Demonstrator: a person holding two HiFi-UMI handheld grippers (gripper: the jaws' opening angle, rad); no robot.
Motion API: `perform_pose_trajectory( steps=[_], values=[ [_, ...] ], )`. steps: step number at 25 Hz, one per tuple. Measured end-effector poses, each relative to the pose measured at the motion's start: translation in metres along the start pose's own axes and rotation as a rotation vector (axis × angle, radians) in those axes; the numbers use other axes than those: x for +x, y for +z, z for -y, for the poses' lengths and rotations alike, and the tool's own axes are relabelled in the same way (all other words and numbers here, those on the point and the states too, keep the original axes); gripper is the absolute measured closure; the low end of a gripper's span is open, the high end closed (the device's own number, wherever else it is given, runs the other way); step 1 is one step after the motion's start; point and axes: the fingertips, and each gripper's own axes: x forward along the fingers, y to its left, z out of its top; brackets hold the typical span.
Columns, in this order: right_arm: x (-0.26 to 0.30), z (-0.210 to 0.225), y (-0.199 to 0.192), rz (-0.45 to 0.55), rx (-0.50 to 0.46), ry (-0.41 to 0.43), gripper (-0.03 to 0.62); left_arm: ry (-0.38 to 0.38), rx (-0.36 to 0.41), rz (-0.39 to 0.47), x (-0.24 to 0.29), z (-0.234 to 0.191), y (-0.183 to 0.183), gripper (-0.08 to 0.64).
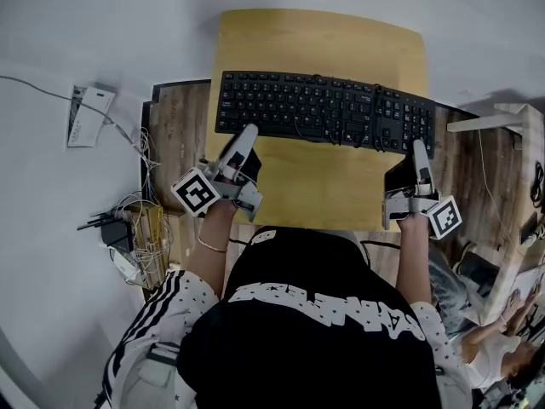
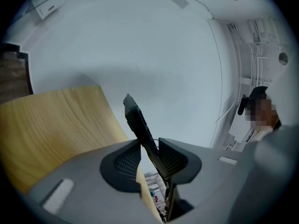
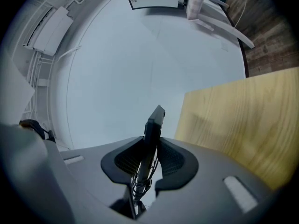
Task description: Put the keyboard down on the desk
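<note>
Black, flat keyboard (image 1: 324, 109) with keys facing up and a thin cable looped over it near the number pad, clamped by its near edge between the jaws of the left gripper (image 1: 245, 135) at the left end and of the right gripper (image 1: 419, 150) at the right end. Over the far part of a light wooden desk (image 1: 324, 186), contact with the top not clear, with dark plank floor (image 1: 183, 135) on both sides and white wall (image 1: 128, 24) beyond. Long axis across the desk from left to right, slightly skewed, front edge toward the person.
</note>
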Motion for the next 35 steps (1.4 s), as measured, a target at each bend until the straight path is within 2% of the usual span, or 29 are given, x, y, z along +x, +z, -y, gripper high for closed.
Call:
perform_pose_trajectory(
  steps=[2,6,9,15,35],
  values=[
    [0.000,-0.004,0.001,-0.001,0.002,-0.010,0.494,0.018,0.020,-0.007,-0.002,0.001,0.002,0.443],
    [0.000,0.003,0.001,-0.004,0.015,-0.030,0.494,0.045,0.010,-0.017,-0.001,-0.005,0.000,0.443],
    [-0.001,0.008,0.000,-0.004,0.028,-0.050,0.494,0.035,-0.021,-0.012,0.002,-0.005,-0.003,0.443],
    [-0.002,0.009,-0.001,-0.003,0.037,-0.063,0.494,0.041,-0.027,-0.014,0.002,-0.005,-0.004,0.443],
    [-0.003,0.000,0.001,-0.015,0.041,-0.182,0.492,0.117,-0.085,-0.055,0.002,-0.007,-0.003,0.439]
  ],
)
